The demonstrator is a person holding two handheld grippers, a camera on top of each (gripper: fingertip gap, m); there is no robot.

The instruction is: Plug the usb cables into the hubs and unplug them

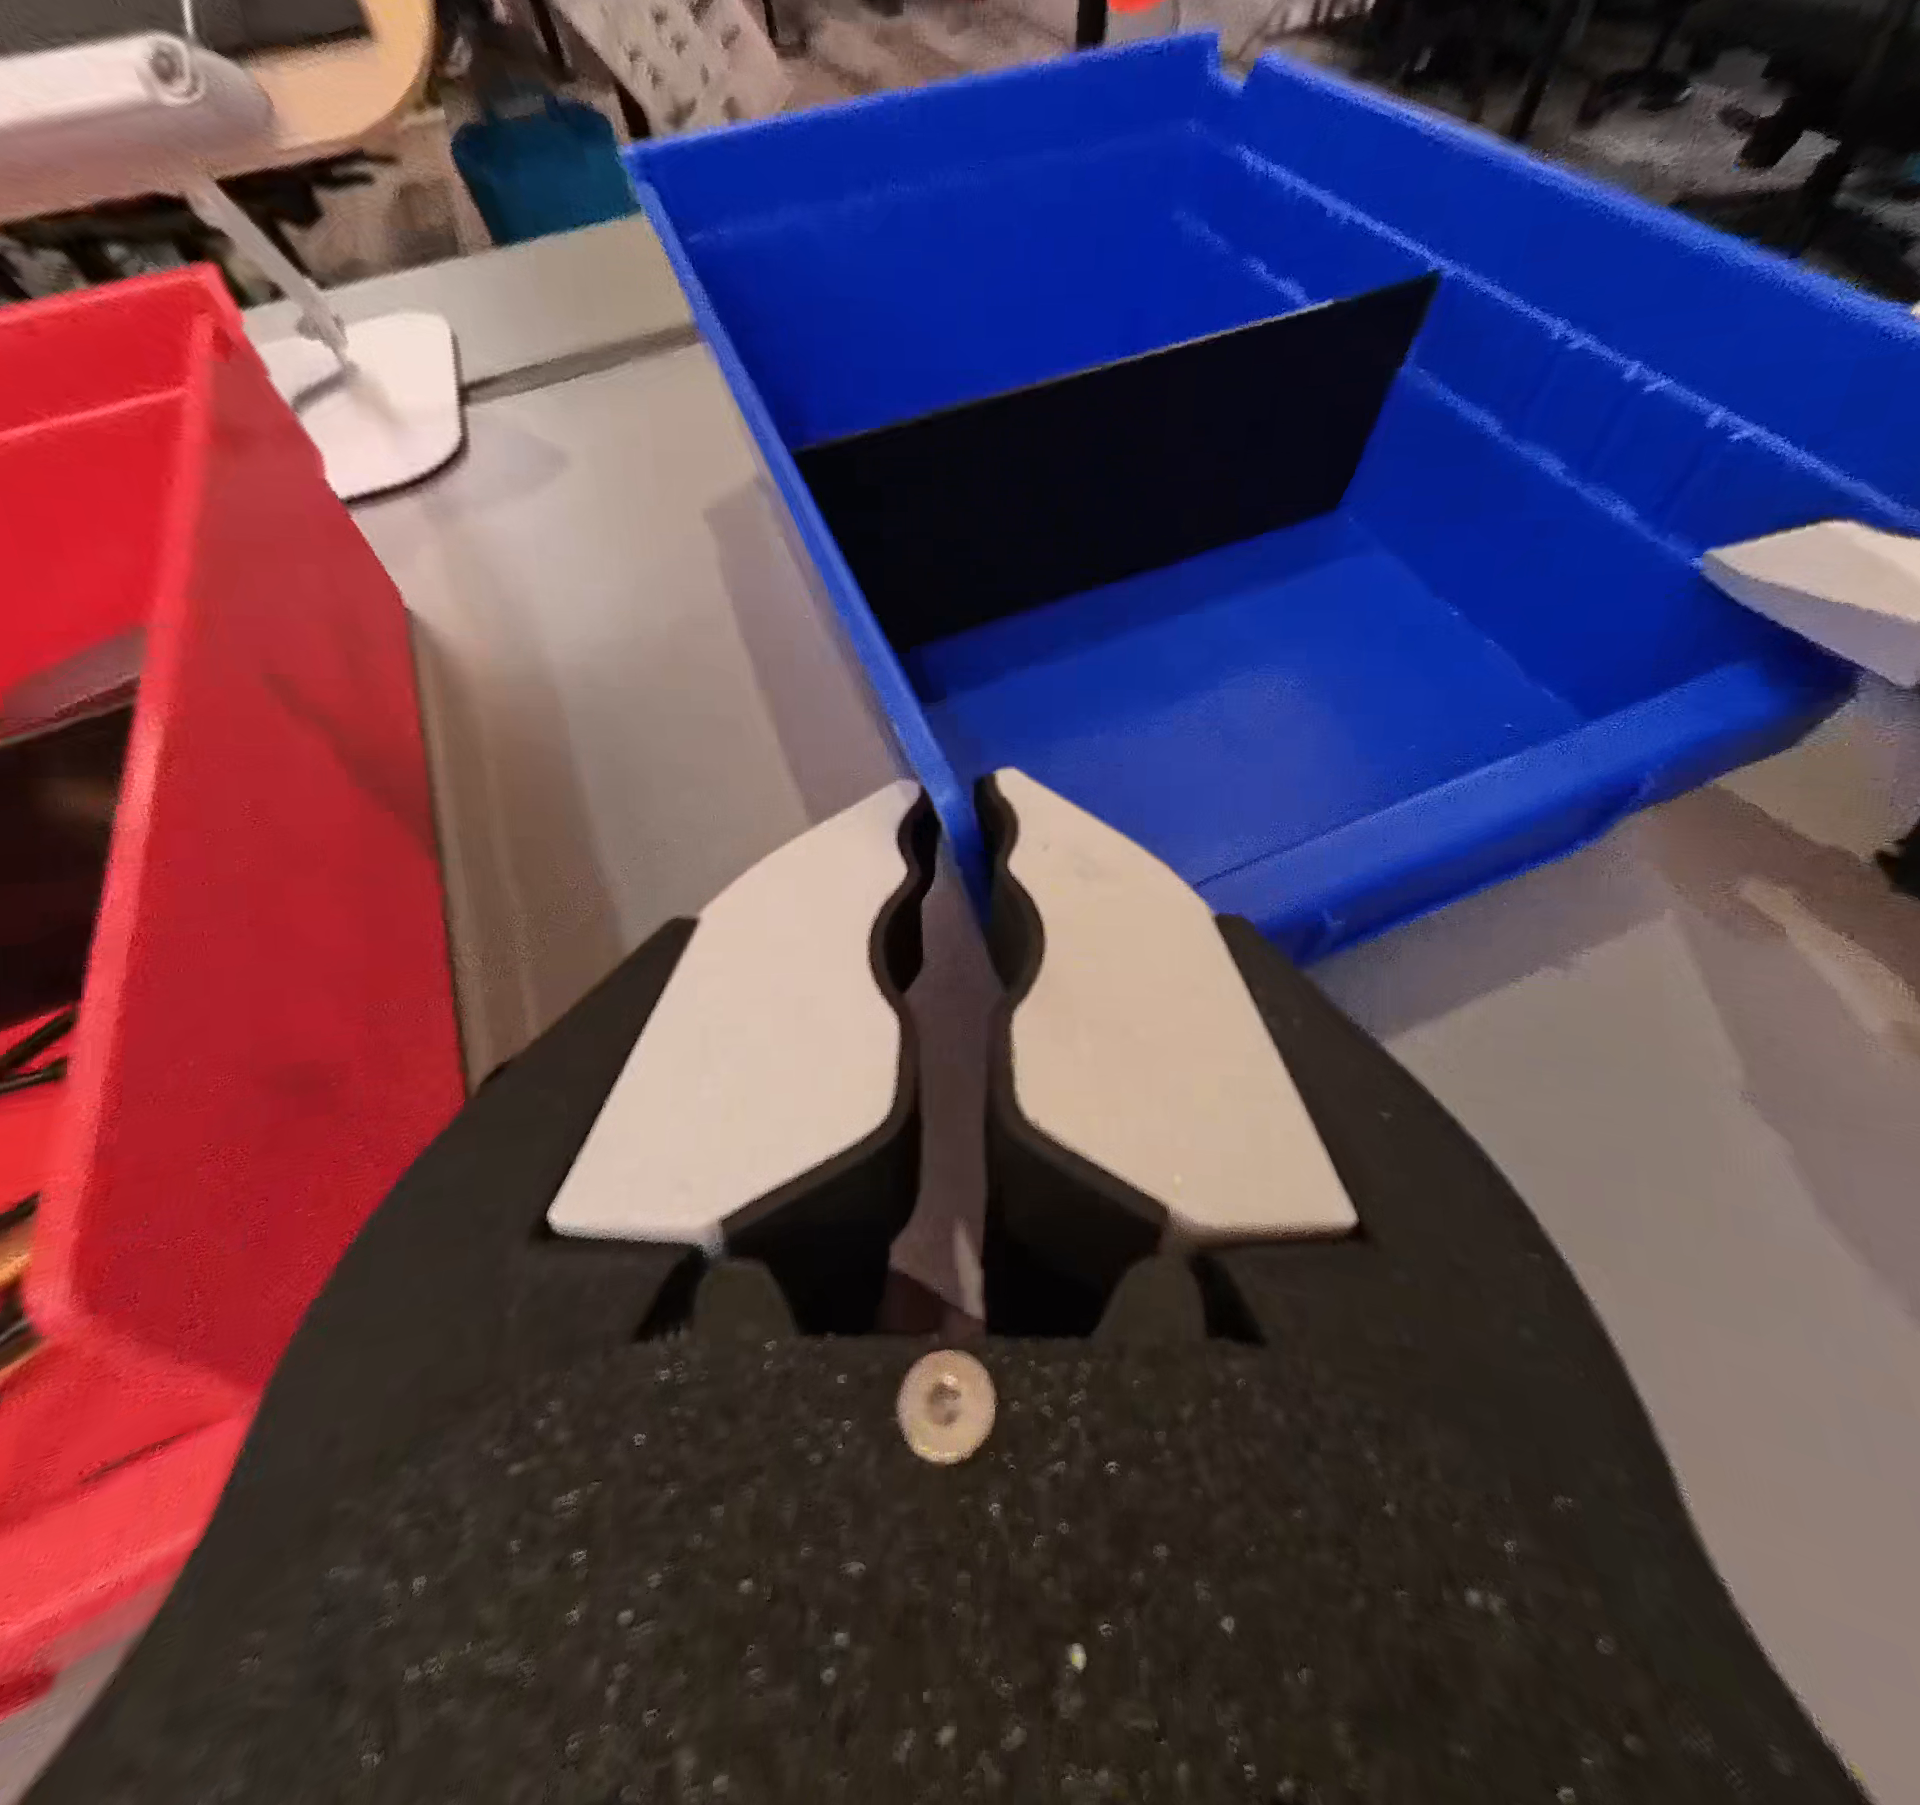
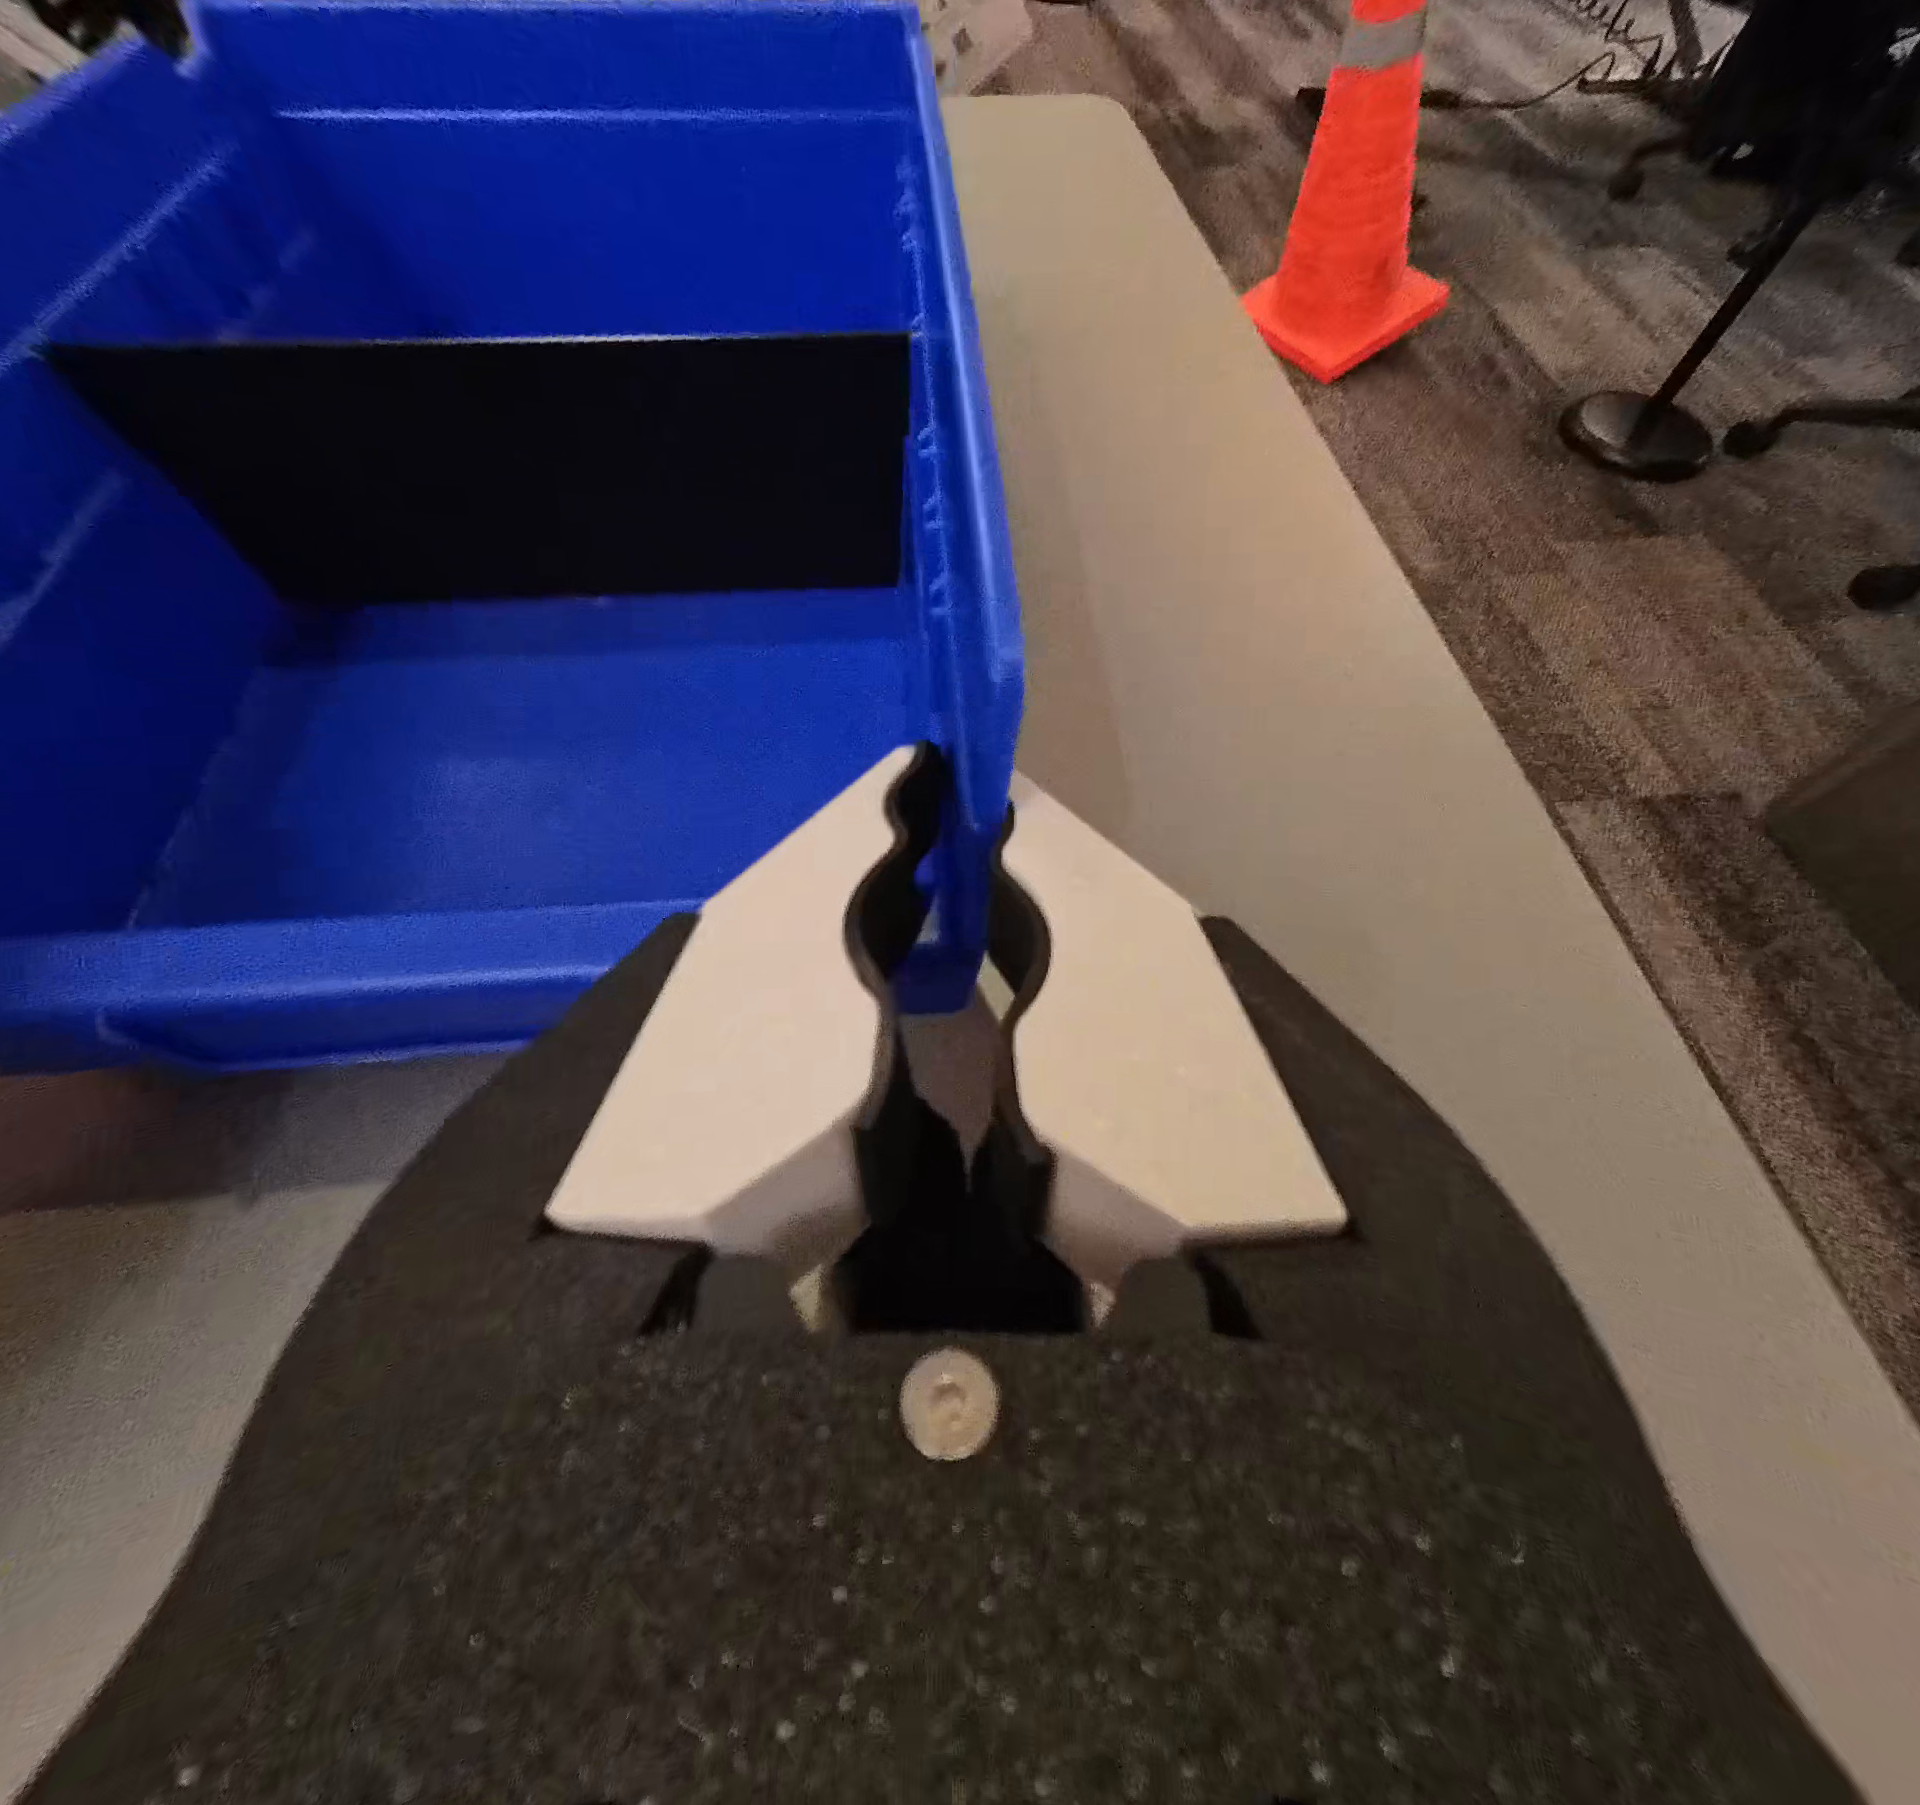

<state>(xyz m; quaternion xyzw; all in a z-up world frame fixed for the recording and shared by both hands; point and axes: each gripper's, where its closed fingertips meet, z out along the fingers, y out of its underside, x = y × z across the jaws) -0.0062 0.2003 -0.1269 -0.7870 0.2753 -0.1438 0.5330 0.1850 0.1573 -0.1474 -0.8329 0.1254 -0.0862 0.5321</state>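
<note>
Two grippers are at work, and both are pinched onto the same blue bin. Your left gripper has its jaws nearly together around the bin's near left corner wall, and your right gripper is clamped the same way on the near right corner wall; the tip of that right gripper shows at the right edge of the left wrist view. Neither one holds a cable or a hub.

Moving outward, the blue bin's near compartment is bare down to its floor, with a black divider standing across the middle. It sits toward the right edge of the tabletop. Beside it, toward the left edge, a red bin holds some dark contents and thin black strands that may be the usb cables; the blur there keeps me from saying for sure. No hub can be made out in either view.

Judging by this, no plugging has begun: you appear to be positioning the blue bin, and every plug-in and unplug is left to do.
</note>
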